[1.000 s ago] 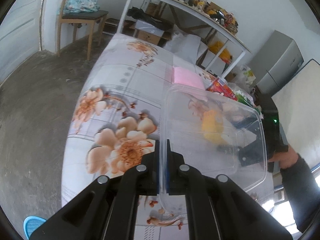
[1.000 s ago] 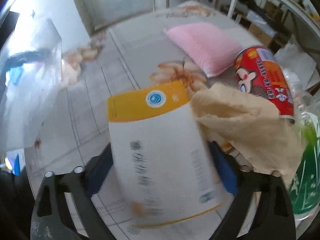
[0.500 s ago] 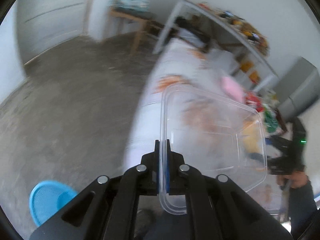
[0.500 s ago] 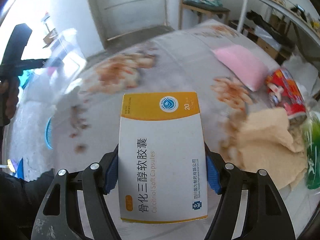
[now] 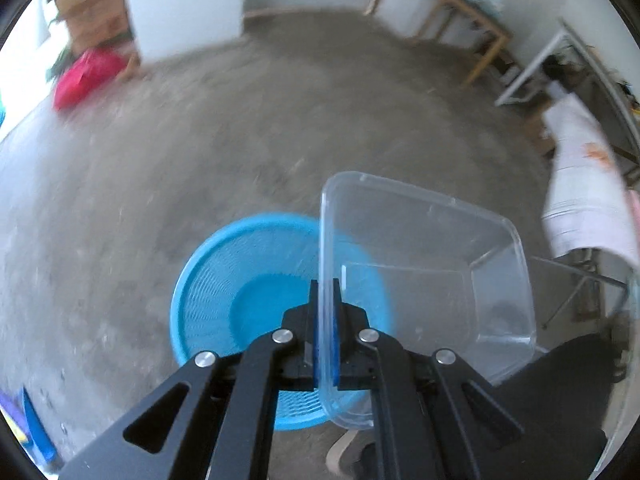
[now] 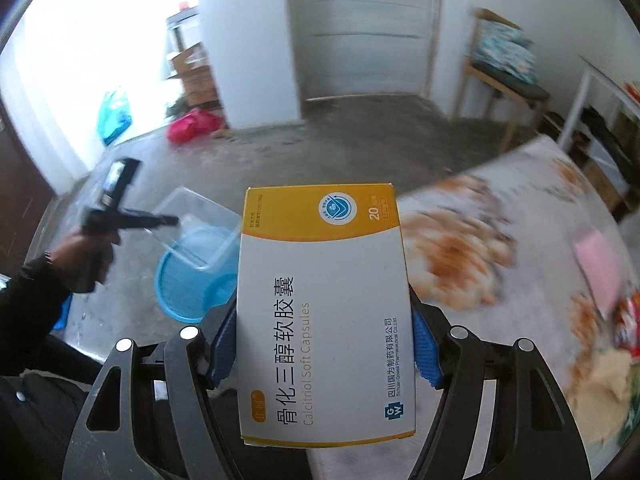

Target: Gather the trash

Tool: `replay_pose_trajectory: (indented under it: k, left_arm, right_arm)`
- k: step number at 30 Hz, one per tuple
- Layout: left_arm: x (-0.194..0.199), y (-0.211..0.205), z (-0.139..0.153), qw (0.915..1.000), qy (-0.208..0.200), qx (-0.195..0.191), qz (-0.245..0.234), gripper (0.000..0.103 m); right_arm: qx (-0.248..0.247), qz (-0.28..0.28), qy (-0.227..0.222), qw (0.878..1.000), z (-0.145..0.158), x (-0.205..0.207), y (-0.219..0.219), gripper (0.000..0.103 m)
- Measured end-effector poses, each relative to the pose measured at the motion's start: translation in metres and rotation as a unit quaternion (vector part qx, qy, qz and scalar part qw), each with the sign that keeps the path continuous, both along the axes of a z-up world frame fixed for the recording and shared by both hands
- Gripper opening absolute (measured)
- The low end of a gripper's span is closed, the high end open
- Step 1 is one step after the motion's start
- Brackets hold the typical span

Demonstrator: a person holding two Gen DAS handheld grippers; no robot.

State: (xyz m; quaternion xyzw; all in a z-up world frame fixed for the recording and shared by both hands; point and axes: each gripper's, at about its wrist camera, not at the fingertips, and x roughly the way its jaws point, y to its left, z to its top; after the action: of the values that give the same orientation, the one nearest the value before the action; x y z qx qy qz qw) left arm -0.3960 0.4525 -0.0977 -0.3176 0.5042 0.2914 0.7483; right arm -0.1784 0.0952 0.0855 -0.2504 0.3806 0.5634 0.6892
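Note:
My left gripper [image 5: 326, 308] is shut on the rim of a clear plastic container [image 5: 424, 276], which hangs tilted over a round blue basket [image 5: 240, 300] on the concrete floor. In the right wrist view that gripper [image 6: 172, 222] shows at the left, held by a hand [image 6: 86, 258], with the clear container [image 6: 196, 228] above the blue basket [image 6: 180, 292]. My right gripper [image 6: 324, 332] is shut on a white and yellow medicine box [image 6: 324, 312], its blue pads pressing both long sides, above the near edge of the floral-cloth table [image 6: 500, 280].
On the table lie a pink pack [image 6: 598, 268], a crumpled tan paper [image 6: 600, 384] and a red can [image 6: 630, 320] at the right. A wooden chair [image 6: 504, 80], a white shelf frame [image 5: 536, 72] and a red bag [image 5: 86, 76] stand around the floor. Dark trousers [image 5: 560, 392] show below.
My left gripper swung off the table and down, bringing the clear container over the blue basket. My right gripper carried the medicine box leftward, from above the trash pile toward the table edge.

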Motion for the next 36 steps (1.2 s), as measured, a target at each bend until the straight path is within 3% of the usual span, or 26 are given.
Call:
replay_pose_trajectory:
  k: [7,9,11,12,17,23,28,29,30,32,36]
  left_arm:
    - [-0.016,0.015,-0.078,0.9962,0.086,0.006,0.010,0.004]
    - [-0.014,0.013,-0.091,0.9939,0.108,0.020,-0.003,0.017]
    - [-0.010,0.013,-0.101,0.9908,0.123,0.050,-0.024,0.062]
    - [-0.011,0.012,-0.101,0.9896,0.124,0.067,-0.032,0.068]
    - [-0.024,0.021,-0.097,0.9858,0.129,0.098,-0.042,0.070]
    - [-0.062,0.056,-0.076,0.9857,0.114,0.121,0.027,0.070]
    - [-0.076,0.079,-0.069,0.9856,0.104,0.114,0.069,0.070]
    - [-0.075,0.079,-0.067,0.9856,0.105,0.114,0.068,0.070]
    - [-0.073,0.080,-0.066,0.9854,0.106,0.116,0.065,0.070]
    - [-0.069,0.080,-0.064,0.9856,0.106,0.118,0.059,0.070]
    - [-0.056,0.078,-0.055,0.9857,0.098,0.128,0.049,0.070]
  right_arm:
    - [-0.016,0.063,0.038,0.997,-0.037,-0.047,0.078,0.067]
    - [-0.030,0.079,0.046,0.995,-0.053,-0.064,0.099,0.067]
    - [-0.046,0.091,0.055,0.993,-0.072,-0.080,0.121,0.067]
    - [-0.052,0.093,0.055,0.993,-0.079,-0.086,0.128,0.067]
    - [-0.089,0.098,0.051,0.990,-0.120,-0.116,0.165,0.067]
    - [-0.125,0.087,0.054,0.987,-0.173,-0.138,0.205,0.067]
    - [-0.134,0.077,0.050,0.987,-0.215,-0.153,0.234,0.070]
    - [-0.136,0.074,0.043,0.987,-0.220,-0.153,0.235,0.083]
    - [-0.137,0.075,0.041,0.987,-0.225,-0.153,0.236,0.087]
    - [-0.144,0.077,0.043,0.986,-0.230,-0.155,0.234,0.089]
    - [-0.122,0.048,0.059,0.990,-0.213,-0.141,0.229,0.091]
